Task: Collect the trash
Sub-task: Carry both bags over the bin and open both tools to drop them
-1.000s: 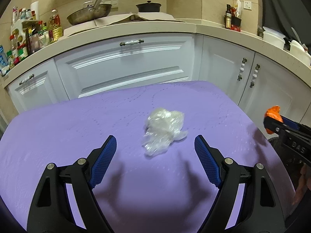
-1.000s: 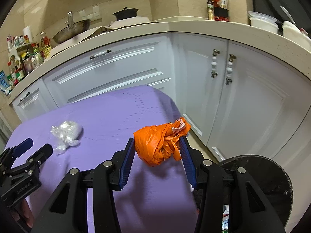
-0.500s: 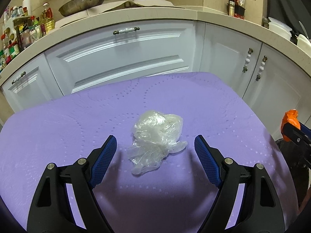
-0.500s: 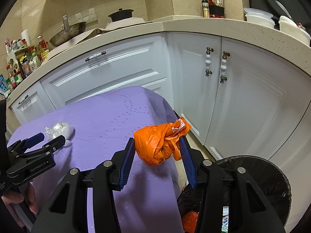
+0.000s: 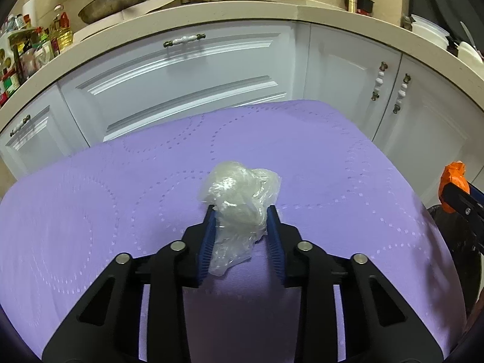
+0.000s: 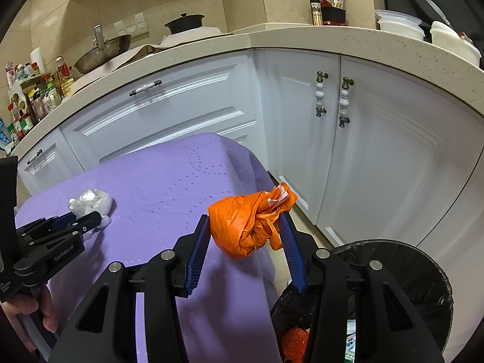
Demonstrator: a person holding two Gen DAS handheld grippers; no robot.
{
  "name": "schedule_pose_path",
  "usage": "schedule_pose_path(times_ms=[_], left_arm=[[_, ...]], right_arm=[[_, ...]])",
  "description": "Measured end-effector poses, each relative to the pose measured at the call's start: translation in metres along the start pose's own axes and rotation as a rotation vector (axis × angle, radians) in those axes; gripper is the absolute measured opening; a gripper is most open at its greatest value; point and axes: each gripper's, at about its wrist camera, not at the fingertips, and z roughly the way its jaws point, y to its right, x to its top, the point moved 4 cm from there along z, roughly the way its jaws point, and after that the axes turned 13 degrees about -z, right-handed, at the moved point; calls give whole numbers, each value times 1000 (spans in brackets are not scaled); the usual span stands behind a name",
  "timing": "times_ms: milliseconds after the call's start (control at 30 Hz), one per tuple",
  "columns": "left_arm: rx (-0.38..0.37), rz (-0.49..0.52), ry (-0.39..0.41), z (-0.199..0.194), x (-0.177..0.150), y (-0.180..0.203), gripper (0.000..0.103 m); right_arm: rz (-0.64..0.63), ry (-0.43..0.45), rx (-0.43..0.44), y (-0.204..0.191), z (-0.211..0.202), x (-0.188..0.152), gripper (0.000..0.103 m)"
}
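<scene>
Left wrist: your left gripper (image 5: 242, 211) jaws are closing on the clear plastic wad (image 5: 240, 195) on the purple cloth (image 5: 90, 211), while your right gripper (image 6: 244, 232) clamps the orange bag (image 6: 246, 224) beside the bin (image 6: 423, 275), staged for dropping.

light: dim, cool indoor, from above | shadows: soft dark patches on the purple cloth (image 5: 106, 199) under each tool's arms | glare: faint sheen on white cabinet doors (image 6: 378, 157) | distortion: strong fisheye, countertop (image 5: 242, 12) bows, black vignette in corners | focus: centre sharp, edges soft
</scene>
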Motion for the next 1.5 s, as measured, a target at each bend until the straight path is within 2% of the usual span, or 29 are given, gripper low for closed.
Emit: schedule_pose_path(times_ms=[300, 600, 1133, 1500], left_arm=[[7, 16, 83, -24, 1, 1, 29], [13, -1, 175, -68, 0, -10, 29], [-56, -41, 208, -141, -32, -14, 29], [-104, -27, 209, -176, -64, 4, 29]], right_arm=[[0, 7, -9, -1, -9, -3, 47], [-4, 30, -16, -6, -30, -7, 47], [-10, 71, -26, -17, -90, -31, 47], [19, 80, -71, -1, -129, -61, 47]])
